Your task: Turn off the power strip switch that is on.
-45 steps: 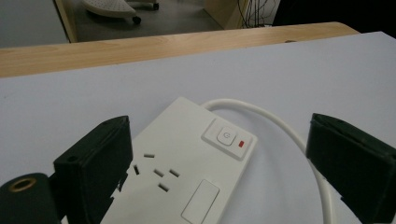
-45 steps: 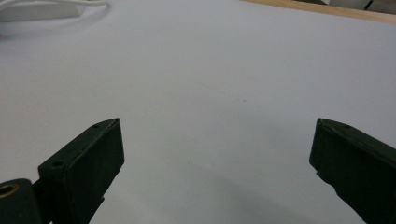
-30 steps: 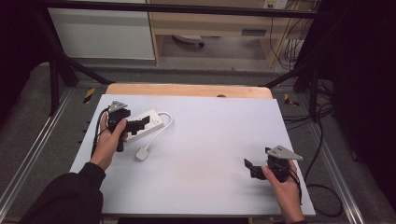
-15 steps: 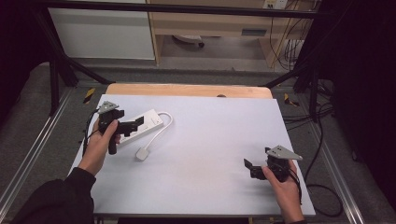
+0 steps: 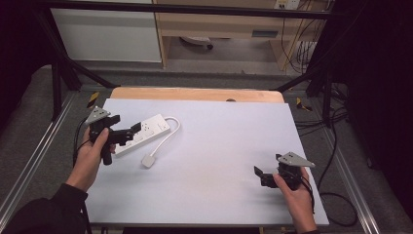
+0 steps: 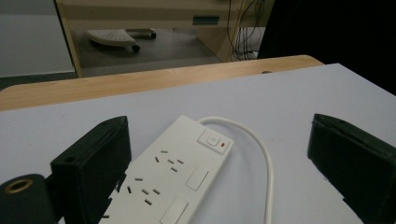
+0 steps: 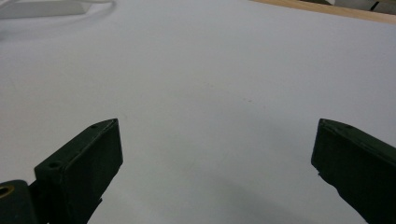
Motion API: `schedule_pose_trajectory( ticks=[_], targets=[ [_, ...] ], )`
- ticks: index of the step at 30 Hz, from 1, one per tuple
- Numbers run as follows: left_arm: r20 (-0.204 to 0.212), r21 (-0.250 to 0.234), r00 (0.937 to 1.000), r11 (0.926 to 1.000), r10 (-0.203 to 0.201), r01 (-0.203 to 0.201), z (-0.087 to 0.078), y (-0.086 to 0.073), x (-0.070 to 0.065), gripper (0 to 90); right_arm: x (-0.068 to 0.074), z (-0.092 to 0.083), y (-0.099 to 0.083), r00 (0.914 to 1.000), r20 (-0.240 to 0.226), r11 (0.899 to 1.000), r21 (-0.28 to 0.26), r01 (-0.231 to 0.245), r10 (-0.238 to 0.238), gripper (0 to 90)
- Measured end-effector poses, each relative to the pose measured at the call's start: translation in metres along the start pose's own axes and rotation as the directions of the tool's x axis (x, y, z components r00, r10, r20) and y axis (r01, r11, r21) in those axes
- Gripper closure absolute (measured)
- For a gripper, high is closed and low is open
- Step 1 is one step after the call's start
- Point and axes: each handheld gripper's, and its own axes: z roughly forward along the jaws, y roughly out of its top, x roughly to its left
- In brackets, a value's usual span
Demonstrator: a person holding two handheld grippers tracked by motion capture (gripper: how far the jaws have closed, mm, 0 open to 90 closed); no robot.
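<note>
Nearest the person, at the table's [image 5: 209, 195] right front, the right gripper [image 5: 258, 173] rests with jaws spread wide over bare white surface. Farther back on the left, the left gripper [image 5: 131, 135], jaws likewise wide apart, straddles the near end of a white power strip [image 6: 175, 175]; its cord [image 5: 163, 141] loops to a plug [image 5: 147, 161].

Left claw [image 6: 224, 172] with jaws spread wide, one at lower left, one at lower right. White power strip [image 6: 175, 175] lies flat on the pale surface [image 6: 299, 98], its near end beside and partly behind the left-hand jaw. Several socket openings visible; switch with a small red indicator [image 6: 215, 141] at the far end. White cord [image 6: 261, 149] leaves that end and loops back between the jaws. Wooden edge [image 6: 140, 80] beyond the surface.
</note>
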Motion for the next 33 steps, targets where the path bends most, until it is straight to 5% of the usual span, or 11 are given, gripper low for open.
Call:
schedule_pose_trajectory(
  ticks=[33],
  targets=[
    [0.018,-0.084,0.9998,0.9965,-0.007,0.008,-0.082,-0.012,0.001,6.0,0.0,0.0,0.0,1.0,0.0,1.0,0.002,-0.001,0.001,2.4]
  ],
)
